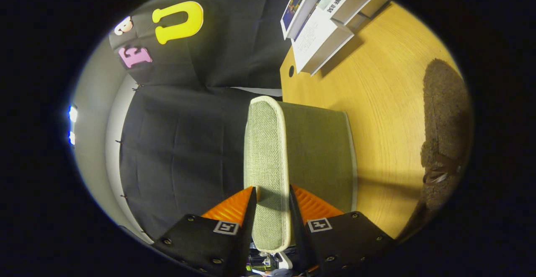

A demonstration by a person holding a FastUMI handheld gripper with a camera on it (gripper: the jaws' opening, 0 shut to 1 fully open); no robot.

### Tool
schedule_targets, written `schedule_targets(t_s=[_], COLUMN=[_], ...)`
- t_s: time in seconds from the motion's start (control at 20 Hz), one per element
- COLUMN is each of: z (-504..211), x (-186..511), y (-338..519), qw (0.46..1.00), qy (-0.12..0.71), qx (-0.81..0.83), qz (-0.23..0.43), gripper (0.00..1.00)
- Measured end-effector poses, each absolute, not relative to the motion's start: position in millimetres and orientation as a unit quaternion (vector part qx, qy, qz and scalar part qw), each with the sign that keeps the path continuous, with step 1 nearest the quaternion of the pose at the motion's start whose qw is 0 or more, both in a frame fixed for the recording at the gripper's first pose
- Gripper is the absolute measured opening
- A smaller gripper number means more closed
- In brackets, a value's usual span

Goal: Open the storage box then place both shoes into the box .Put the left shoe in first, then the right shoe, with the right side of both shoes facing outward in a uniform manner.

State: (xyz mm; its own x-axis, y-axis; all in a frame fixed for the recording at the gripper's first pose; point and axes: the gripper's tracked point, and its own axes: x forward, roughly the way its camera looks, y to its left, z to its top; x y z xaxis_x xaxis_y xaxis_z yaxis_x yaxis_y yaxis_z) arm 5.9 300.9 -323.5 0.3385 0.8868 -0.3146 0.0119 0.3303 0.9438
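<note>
The gripper [271, 203] pinches the storage box's woven lid [266, 159] edge-on between both fingers, likely to swing it open, while a brown shoe [444, 138] waits on the wooden table [385, 101] nearby

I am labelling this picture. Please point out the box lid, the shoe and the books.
Lid [267, 151]: gripper view, on its woven face, between the claw's fingers.
Shoe [444, 134]: gripper view, on its fuzzy brown upper, on the table beyond the box.
Books [320, 38]: gripper view, on the front book's white cover.
</note>
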Motion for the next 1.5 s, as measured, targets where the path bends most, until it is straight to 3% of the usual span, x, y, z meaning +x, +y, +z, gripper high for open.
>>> schedule_targets(t_s=[0.1, 0.8, 1.5], z=[-314.1, -206.5, -158.4], x=[6.3, 14.3, 21.1], y=[294.2, 347.7, 500.1], qw=[0.656, 0.673, 0.674], qy=[0.481, 0.438, 0.422], qx=[0.481, 0.416, 0.322], qz=[0.328, 0.427, 0.514], gripper=[0.17, 0.17, 0.17])
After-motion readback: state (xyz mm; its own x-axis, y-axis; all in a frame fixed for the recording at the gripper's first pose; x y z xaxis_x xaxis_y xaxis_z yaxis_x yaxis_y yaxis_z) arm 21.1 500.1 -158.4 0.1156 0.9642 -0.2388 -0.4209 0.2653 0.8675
